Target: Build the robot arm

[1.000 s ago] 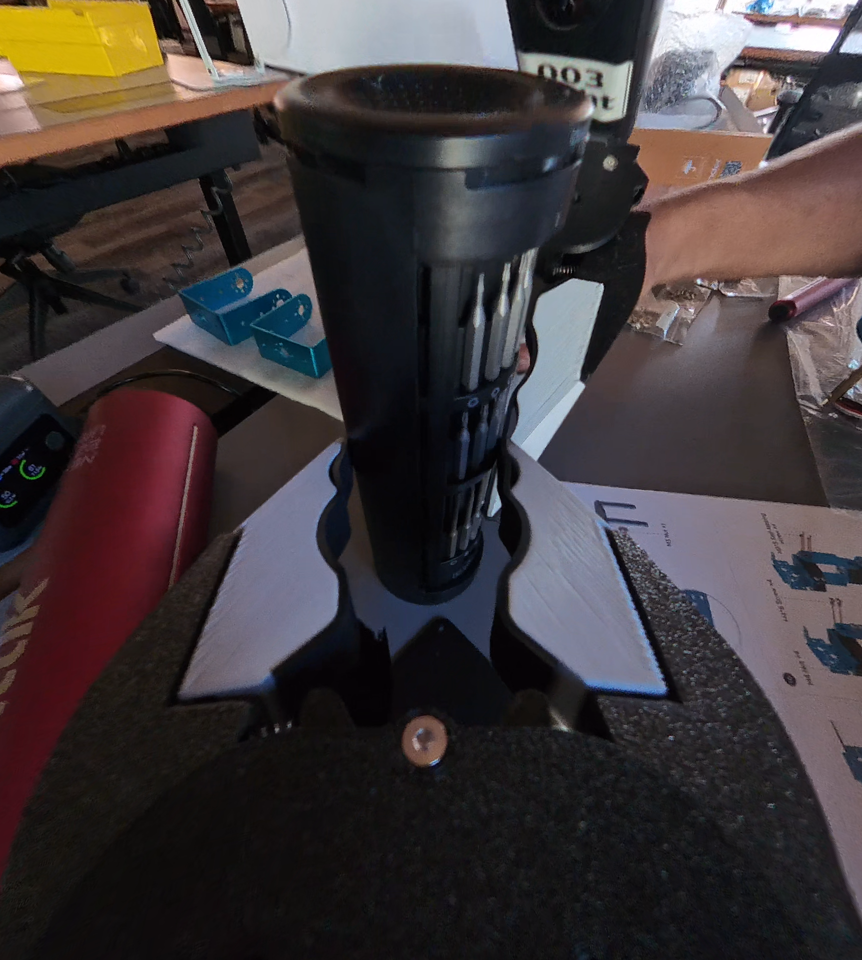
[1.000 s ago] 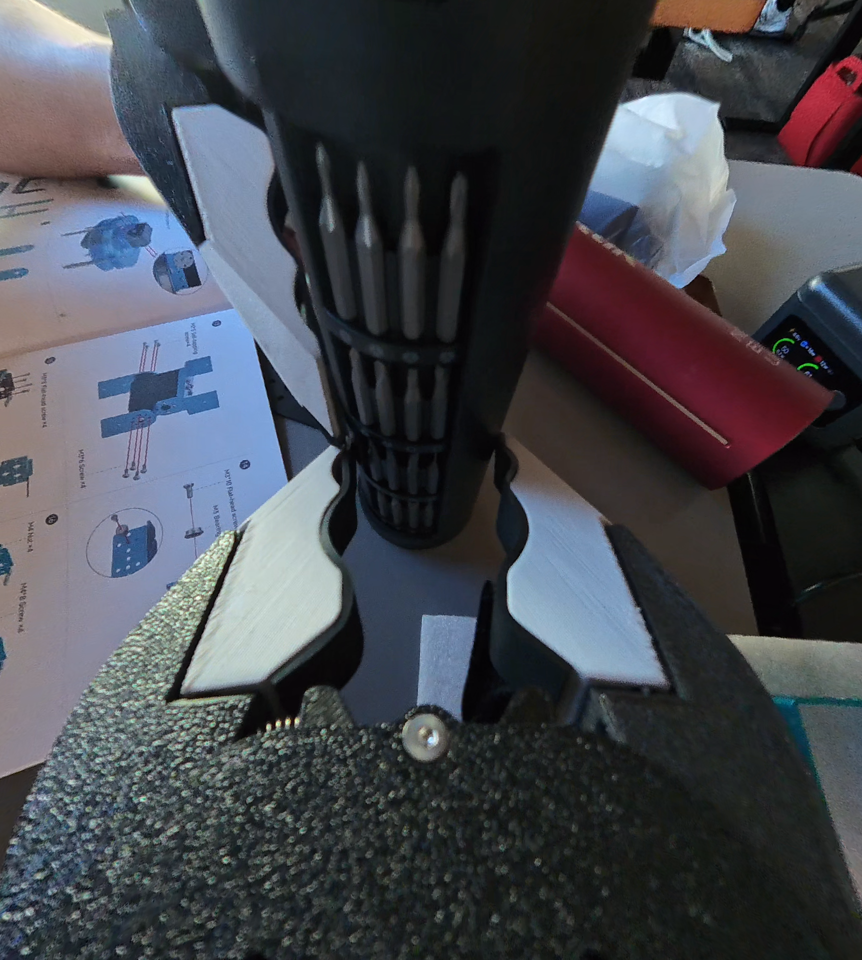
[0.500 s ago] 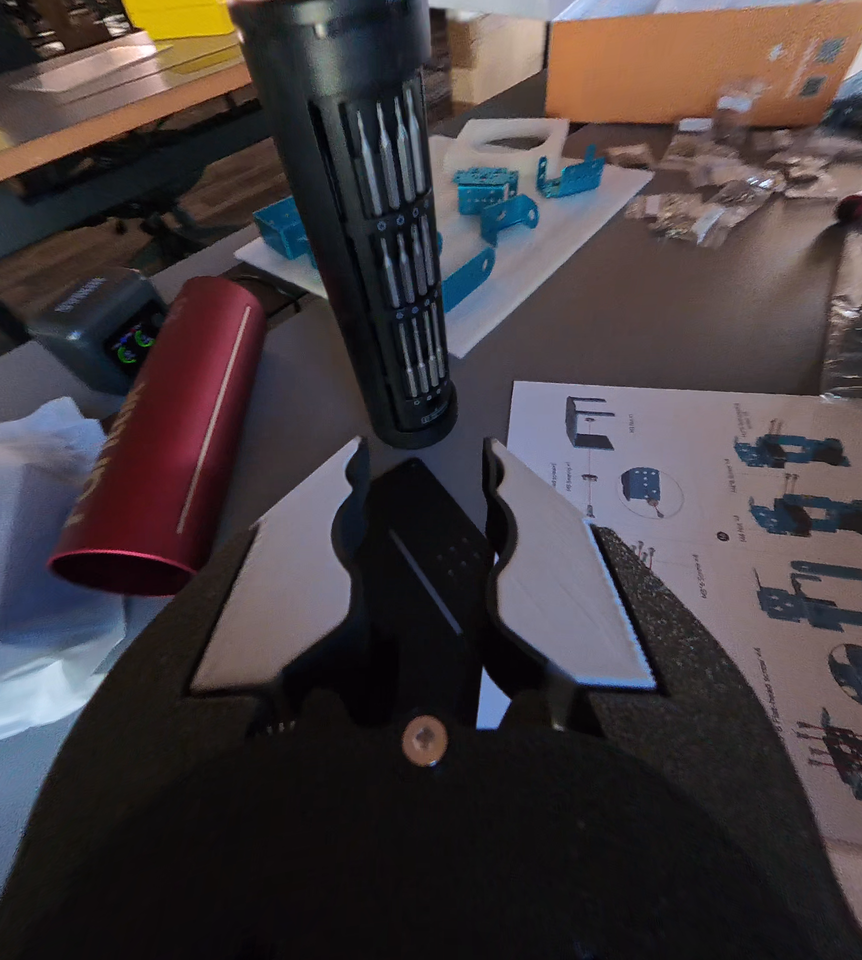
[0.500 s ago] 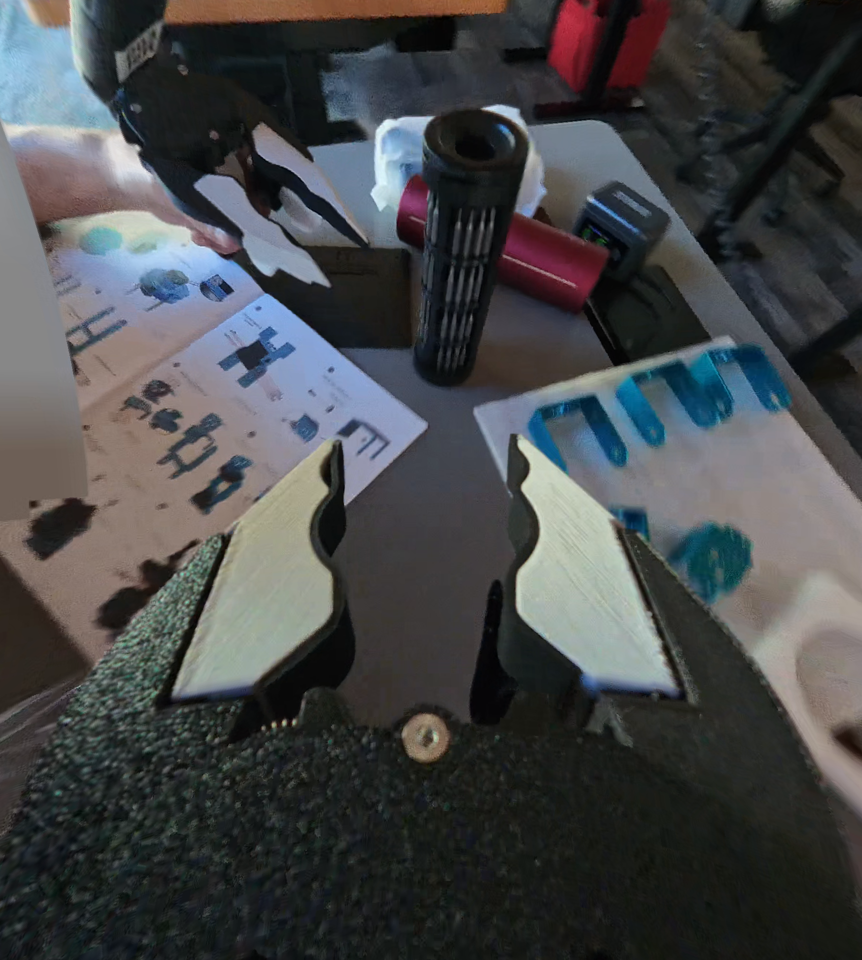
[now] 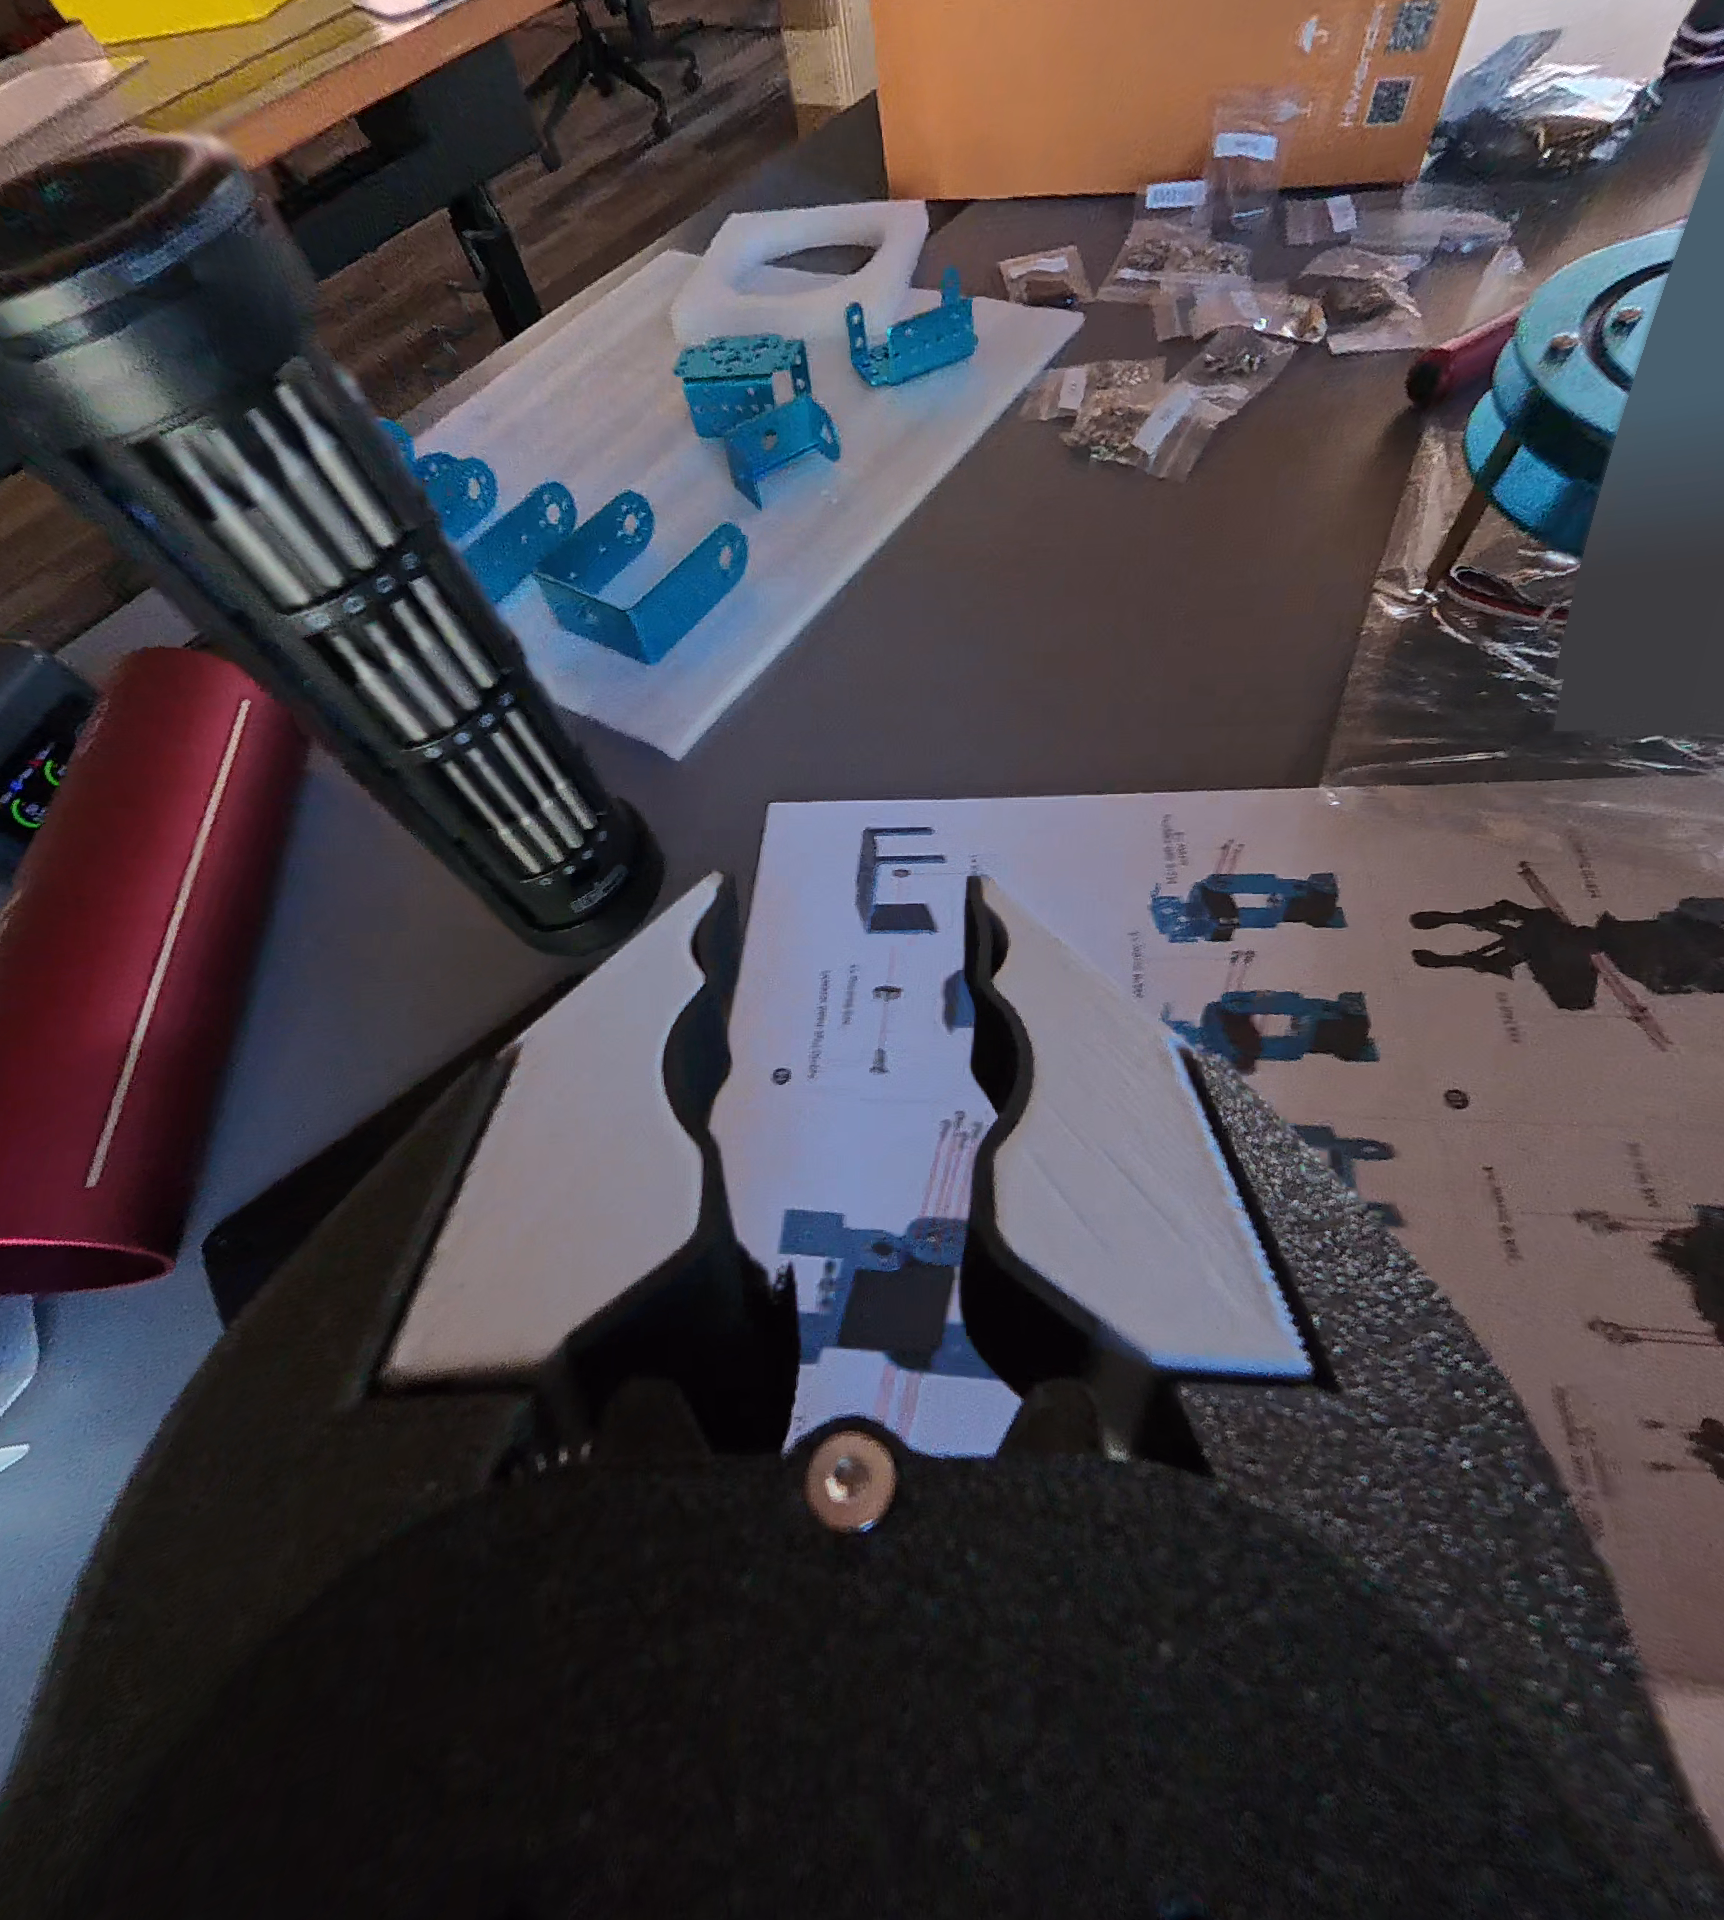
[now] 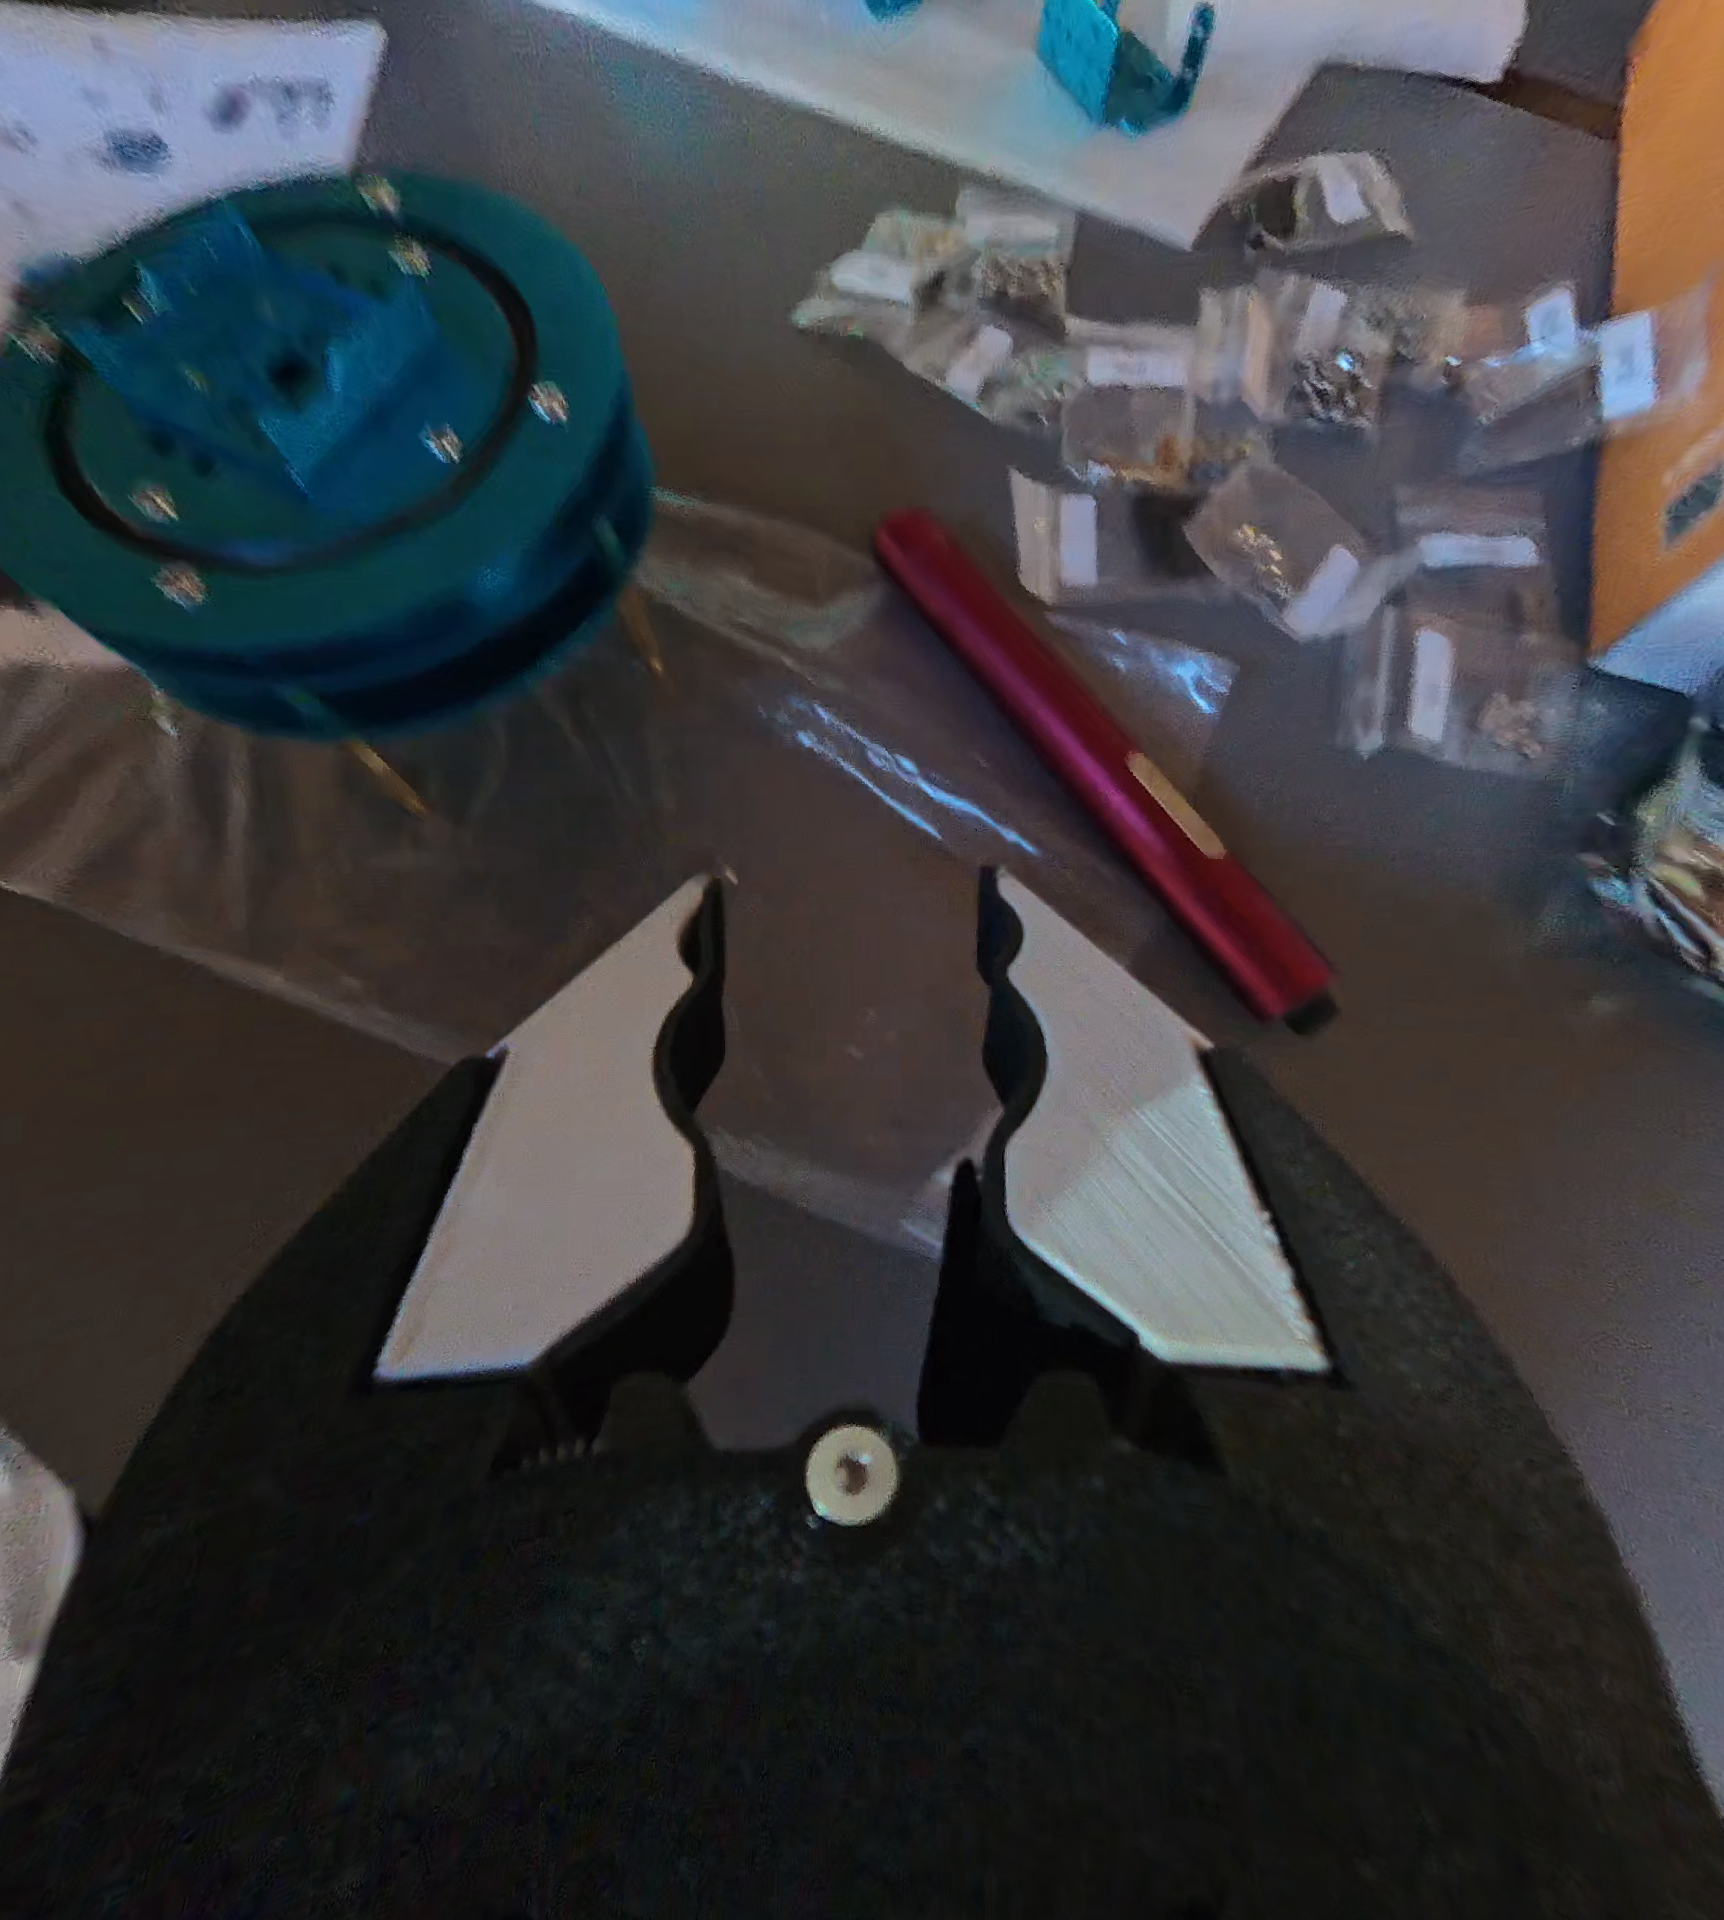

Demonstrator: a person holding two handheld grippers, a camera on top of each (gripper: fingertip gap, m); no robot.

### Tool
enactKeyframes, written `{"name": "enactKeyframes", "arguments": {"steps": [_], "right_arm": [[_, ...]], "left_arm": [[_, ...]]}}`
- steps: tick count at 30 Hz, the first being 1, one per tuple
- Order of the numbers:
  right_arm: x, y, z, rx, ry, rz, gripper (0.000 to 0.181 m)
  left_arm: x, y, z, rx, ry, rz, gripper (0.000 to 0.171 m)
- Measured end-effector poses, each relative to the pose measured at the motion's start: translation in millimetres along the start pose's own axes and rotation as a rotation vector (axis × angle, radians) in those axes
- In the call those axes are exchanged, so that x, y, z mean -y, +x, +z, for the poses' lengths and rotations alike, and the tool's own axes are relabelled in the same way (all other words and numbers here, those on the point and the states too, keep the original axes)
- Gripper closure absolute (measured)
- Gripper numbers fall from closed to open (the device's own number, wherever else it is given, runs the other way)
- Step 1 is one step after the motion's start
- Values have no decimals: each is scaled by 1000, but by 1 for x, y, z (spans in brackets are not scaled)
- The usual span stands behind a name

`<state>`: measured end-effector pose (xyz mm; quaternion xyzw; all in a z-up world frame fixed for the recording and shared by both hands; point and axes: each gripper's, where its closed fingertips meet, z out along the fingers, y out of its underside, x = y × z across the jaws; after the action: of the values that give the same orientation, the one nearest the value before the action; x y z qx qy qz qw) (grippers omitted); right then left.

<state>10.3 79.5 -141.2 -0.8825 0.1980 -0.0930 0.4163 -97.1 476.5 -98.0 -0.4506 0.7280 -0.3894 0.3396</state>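
My left gripper [image 5: 847,904] hovers above the instruction sheet [image 5: 1460,1039], jaws apart and empty; its sweep could topple the upright bit holder [image 5: 318,582] alongside. My right gripper [image 6: 847,894], jaws apart, could snag plastic film [image 6: 525,831] near the red pen-shaped tool [image 6: 1097,769].

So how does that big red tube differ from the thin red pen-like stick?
The red tube is wide, hollow and open-ended, lying beside the black bit holder. The red stick is slim, with a dark tip, lying near the small parts bags. Both are dark red, lie flat, and neither gripper holds them.
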Motion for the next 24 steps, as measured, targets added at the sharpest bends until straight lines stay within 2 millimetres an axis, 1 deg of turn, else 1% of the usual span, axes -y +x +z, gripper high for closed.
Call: {"name": "enactKeyframes", "arguments": {"steps": [2, 3, 4, 5, 7, 8, 9, 11, 14, 15, 17, 19, 21, 24], "right_arm": [[-11, 15, -4, -40, 2, -22, 140], [-15, 20, -4, -28, -2, -21, 141], [-18, 19, -2, 14, -11, -31, 140], [-18, 15, 0, 78, -7, -55, 140], [-13, 1, 9, 204, 17, -126, 146], [-11, -7, 15, 264, 13, -152, 147], [-15, -14, 20, 316, -30, -178, 147], [-22, -20, 27, 369, -114, -203, 145], [-17, -39, 26, 437, -105, -165, 151], [-18, -40, 27, 409, -113, -169, 151], [-22, -40, 27, 330, -130, -173, 153], [-18, -49, 24, 328, -104, -96, 155], [-14, -50, 28, 290, -84, -26, 159], [-24, -51, 34, 257, -135, -11, 157]], "left_arm": [[3, 11, 3, 5, -23, -15, 128], [4, 15, 6, 12, -40, -23, 128], [5, 19, 8, 29, -55, -26, 128], [7, 22, 11, 53, -66, -28, 128], [12, 30, 16, 84, -78, -48, 128], [16, 36, 18, 88, -75, -67, 128], [20, 41, 19, 91, -67, -90, 128], [26, 51, 21, 103, -50, -147, 128], [29, 59, 19, 132, -33, -227, 128], [28, 61, 18, 138, -27, -247, 129], [27, 62, 17, 152, -9, -281, 129], [23, 59, 19, 165, -6, -321, 129], [20, 54, 25, 158, -12, -364, 129], [23, 42, 35, 151, -3, -374, 129]]}}
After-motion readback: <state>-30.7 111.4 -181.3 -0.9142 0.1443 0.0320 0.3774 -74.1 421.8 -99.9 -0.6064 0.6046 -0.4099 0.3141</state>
